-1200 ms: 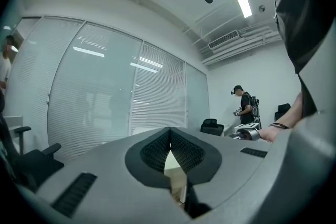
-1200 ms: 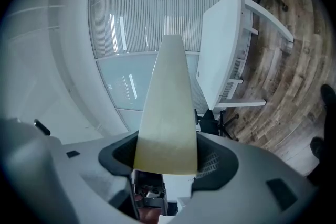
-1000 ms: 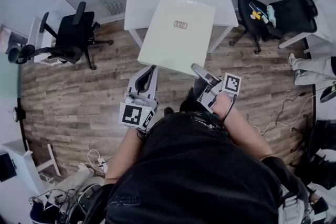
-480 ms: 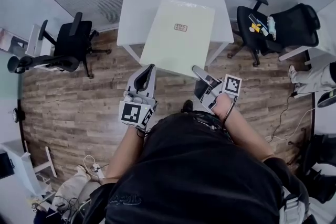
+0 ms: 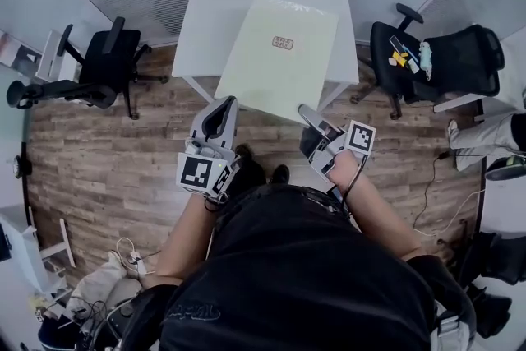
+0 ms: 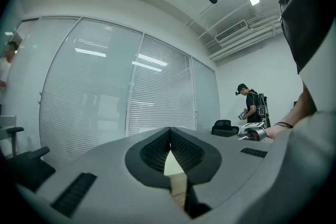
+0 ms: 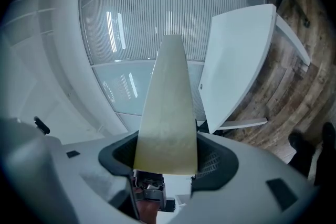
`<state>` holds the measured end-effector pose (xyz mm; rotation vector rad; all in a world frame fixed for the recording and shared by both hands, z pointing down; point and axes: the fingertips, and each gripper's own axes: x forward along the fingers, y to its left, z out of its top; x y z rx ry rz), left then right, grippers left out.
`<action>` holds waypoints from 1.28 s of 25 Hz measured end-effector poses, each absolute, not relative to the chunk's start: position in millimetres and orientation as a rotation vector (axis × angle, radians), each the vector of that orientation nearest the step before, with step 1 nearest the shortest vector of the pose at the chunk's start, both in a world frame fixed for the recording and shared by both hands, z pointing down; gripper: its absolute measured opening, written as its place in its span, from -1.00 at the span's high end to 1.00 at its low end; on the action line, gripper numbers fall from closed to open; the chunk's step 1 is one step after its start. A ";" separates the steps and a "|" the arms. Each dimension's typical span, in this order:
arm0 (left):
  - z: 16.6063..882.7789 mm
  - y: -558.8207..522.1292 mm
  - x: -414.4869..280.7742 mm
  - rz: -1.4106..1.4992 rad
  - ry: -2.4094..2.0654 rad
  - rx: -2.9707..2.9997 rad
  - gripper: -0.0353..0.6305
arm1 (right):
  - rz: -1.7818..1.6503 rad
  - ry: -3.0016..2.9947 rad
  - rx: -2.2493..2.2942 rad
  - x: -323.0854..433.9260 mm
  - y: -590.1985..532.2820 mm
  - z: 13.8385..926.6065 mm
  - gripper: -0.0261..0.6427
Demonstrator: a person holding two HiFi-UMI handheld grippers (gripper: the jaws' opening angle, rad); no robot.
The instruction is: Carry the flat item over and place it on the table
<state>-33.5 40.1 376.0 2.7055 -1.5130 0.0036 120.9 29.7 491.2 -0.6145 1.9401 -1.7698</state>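
The flat item is a pale yellow-green board [image 5: 279, 53] with a small label in its middle, held level above the floor. Its far half reaches over the white table [image 5: 212, 12]. My left gripper [image 5: 222, 104] is shut on the board's near left corner, and my right gripper [image 5: 306, 111] is shut on its near right corner. In the right gripper view the board [image 7: 168, 102] runs out from between the jaws of my right gripper [image 7: 167, 159] toward the table [image 7: 236, 60]. In the left gripper view only a pale sliver of the board [image 6: 172, 165] shows between the dark pads [image 6: 152, 152].
A black office chair [image 5: 107, 62] stands left of the table. Another black chair [image 5: 436, 33], with small items on its seat, stands to the right. Cables lie on the wood floor [image 5: 107, 152]. Another person [image 6: 253, 107] stands far off by the blinds.
The table has drawn nearer and the board now reaches further over its top. Both grippers keep their hold on the board's near edge.
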 end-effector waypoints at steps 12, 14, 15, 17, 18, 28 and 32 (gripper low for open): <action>387.9 2.6 -35.7 -0.016 -1.503 2.681 0.86 | -1.786 1.919 -0.656 125.2 5.1 505.2 0.05; 389.4 -3.3 -33.8 -0.019 -1.496 2.684 0.86 | -1.785 1.919 -0.657 124.6 0.4 505.7 0.04; 390.0 -4.4 -33.5 -0.025 -1.493 2.683 0.86 | -1.783 1.920 -0.658 124.0 -0.1 505.9 0.04; 391.3 -9.7 -35.6 -0.037 -1.487 2.678 0.86 | -1.781 1.923 -0.660 120.6 -3.9 505.8 0.04; 392.3 -17.1 -37.9 -0.039 -1.483 2.674 0.86 | -1.780 1.924 -0.659 117.9 -10.5 505.6 0.04; 398.7 -89.4 -62.4 -0.043 -1.422 2.686 0.85 | -1.798 1.925 -0.678 85.6 -79.6 511.2 0.04; 390.1 -121.1 -80.6 -0.043 -1.386 2.713 0.86 | -1.787 1.935 -0.702 65.8 -107.8 510.0 0.04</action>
